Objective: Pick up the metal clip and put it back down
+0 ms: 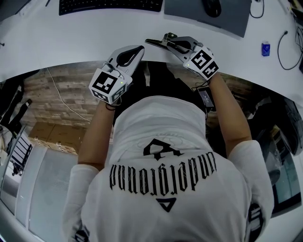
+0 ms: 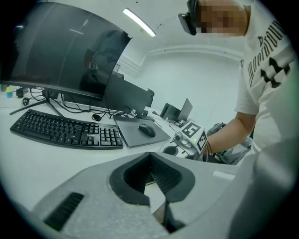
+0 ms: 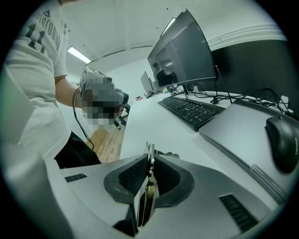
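Observation:
In the head view my right gripper (image 1: 166, 42) is over the front edge of the white desk (image 1: 71, 42), shut on the metal clip (image 1: 155, 42), a thin dark strip that sticks out to the left of the jaws. The right gripper view shows the clip (image 3: 149, 161) standing edge-on between the ribbed pads (image 3: 133, 175). My left gripper (image 1: 139, 49) sits just left of it, near the same edge. Its jaws are together with nothing in them. From the left gripper view, the right gripper (image 2: 187, 140) lies ahead on the desk.
A black keyboard (image 1: 110, 4) lies at the back of the desk. To its right a mouse (image 1: 212, 7) rests on a grey pad (image 1: 227, 19). A dark monitor (image 2: 56, 51) stands behind them. A small blue item (image 1: 265, 48) and cables lie at far right.

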### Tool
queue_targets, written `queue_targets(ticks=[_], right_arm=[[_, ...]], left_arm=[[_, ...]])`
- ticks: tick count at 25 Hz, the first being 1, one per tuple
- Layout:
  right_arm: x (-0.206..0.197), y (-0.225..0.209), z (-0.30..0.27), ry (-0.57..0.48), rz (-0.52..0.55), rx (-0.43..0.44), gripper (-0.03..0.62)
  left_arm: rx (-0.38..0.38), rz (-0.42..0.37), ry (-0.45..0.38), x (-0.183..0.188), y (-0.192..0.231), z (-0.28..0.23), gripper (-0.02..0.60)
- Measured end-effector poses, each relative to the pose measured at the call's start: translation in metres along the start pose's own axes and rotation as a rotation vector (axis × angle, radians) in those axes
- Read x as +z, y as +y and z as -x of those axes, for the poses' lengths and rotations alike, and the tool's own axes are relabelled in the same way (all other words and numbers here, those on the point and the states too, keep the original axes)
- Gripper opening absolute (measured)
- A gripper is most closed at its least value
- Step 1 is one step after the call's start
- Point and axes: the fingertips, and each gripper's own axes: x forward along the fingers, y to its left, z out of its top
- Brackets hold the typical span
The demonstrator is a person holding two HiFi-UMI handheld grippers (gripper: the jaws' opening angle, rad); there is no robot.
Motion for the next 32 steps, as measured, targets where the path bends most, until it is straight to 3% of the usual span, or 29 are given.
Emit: queue_targets(ticks=[8, 26, 32], right_arm=[[0.02, 0.019, 0.008, -0.031, -0.015, -0.091, 0.041], [0.118, 0.096, 0.035, -0.161, 0.03, -0.362, 0.04], [0.147, 0.144, 0.051, -0.193, 0.046, -0.44, 0.039]], left_arm=[[-0.033, -0.039, -0.01, 0.007, -0.005, 0.026, 0.014], [-0.135, -0.181, -0.085, 0.034, -0.005, 0.126, 0.014], [-0.155, -0.179, -0.12, 0.042, -0.018, 0.177, 0.014]])
